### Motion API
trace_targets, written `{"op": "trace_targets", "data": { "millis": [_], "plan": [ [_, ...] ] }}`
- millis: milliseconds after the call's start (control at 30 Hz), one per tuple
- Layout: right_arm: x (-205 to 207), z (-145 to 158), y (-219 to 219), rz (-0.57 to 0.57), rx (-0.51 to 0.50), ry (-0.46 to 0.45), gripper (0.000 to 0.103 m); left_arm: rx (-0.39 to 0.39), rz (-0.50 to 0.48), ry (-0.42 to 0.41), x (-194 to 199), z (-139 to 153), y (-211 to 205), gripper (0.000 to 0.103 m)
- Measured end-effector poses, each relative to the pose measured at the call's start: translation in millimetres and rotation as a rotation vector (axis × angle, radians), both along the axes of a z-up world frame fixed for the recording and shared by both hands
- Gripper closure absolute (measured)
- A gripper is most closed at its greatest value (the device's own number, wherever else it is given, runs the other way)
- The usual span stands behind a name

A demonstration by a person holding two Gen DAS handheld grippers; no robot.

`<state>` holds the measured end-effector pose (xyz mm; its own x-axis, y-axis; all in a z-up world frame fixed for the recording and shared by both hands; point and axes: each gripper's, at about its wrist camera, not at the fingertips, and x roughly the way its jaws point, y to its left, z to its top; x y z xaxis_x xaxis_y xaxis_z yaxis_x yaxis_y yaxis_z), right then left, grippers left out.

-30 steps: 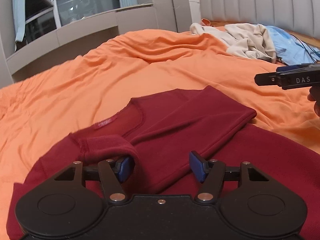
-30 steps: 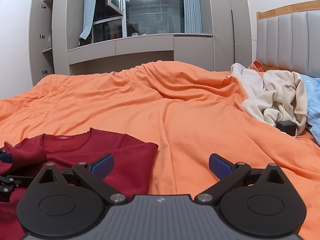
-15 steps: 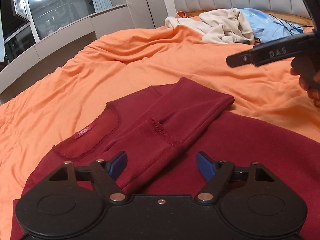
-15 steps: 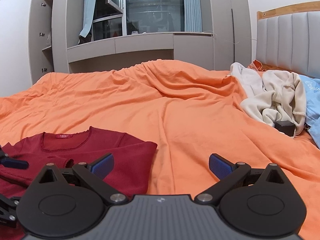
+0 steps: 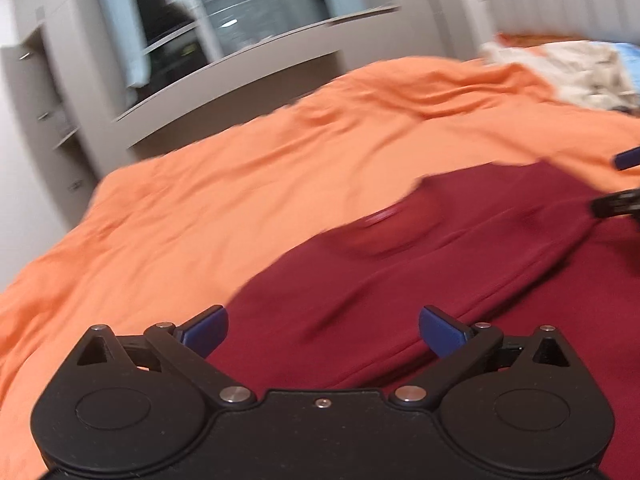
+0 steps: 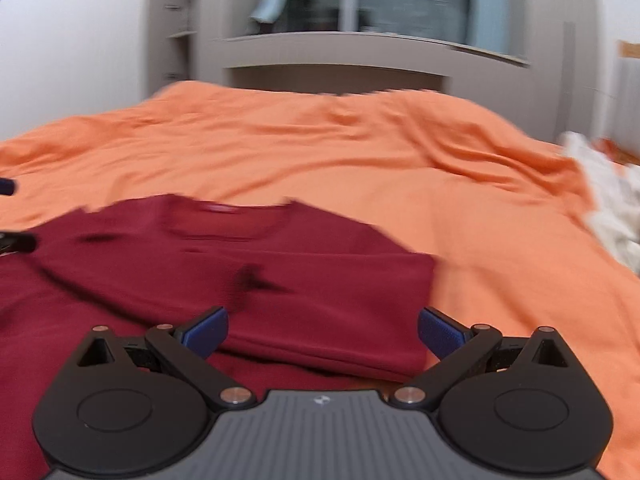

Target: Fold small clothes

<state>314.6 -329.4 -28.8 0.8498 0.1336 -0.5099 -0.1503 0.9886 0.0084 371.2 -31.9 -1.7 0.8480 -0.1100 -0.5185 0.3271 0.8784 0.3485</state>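
A dark red long-sleeved top (image 5: pixel 420 264) lies flat on the orange bedspread (image 5: pixel 224 200), both sleeves folded in across its chest. My left gripper (image 5: pixel 323 330) hovers over the top's left side; its jaws are opening wide and nothing is between them. In the right wrist view the same red top (image 6: pixel 256 272) fills the lower left, and my right gripper (image 6: pixel 323 330) stands open above its right folded edge, holding nothing. The right gripper's fingertips (image 5: pixel 624 160) show at the left view's right edge. Both views are motion-blurred.
A heap of cream clothes (image 5: pixel 580 68) with a blue garment lies at the head of the bed, the cream clothes (image 6: pixel 612 204) at the right wrist view's right edge. Grey cabinets and a window (image 6: pixel 360 20) stand beyond the bed. Orange bedspread (image 6: pixel 400 152) stretches behind the top.
My left gripper let go of the sleeve, opened wider and swung left and back. The sleeve now lies folded across the chest. My right gripper swung left over the top's right side.
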Motion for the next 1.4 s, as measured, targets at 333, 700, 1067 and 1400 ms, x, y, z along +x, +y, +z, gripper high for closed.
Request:
{"op": "trace_targets", "data": {
  "millis": [333, 700, 1067, 1400],
  "plan": [
    [24.9, 3.0, 47.0, 0.165, 0.116, 0.101, 0.031, -0.274, 0.251, 0.111, -2.5, -1.1, 133.1, 0.001],
    [44.9, -8.8, 31.0, 0.111, 0.261, 0.176, 0.091, -0.139, 0.163, 0.162, 15.1, -21.8, 104.2, 0.004],
    [31.5, 20.3, 24.9, 0.076, 0.297, -0.006, 0.093, -0.006, 0.226, 0.116, 30.3, -26.2, 86.2, 0.011],
    [27.7, 47.1, 13.4, 0.053, 0.341, -0.114, 0.093, 0.114, 0.126, 0.069, 27.1, -28.3, 64.7, 0.021]
  ]
}}
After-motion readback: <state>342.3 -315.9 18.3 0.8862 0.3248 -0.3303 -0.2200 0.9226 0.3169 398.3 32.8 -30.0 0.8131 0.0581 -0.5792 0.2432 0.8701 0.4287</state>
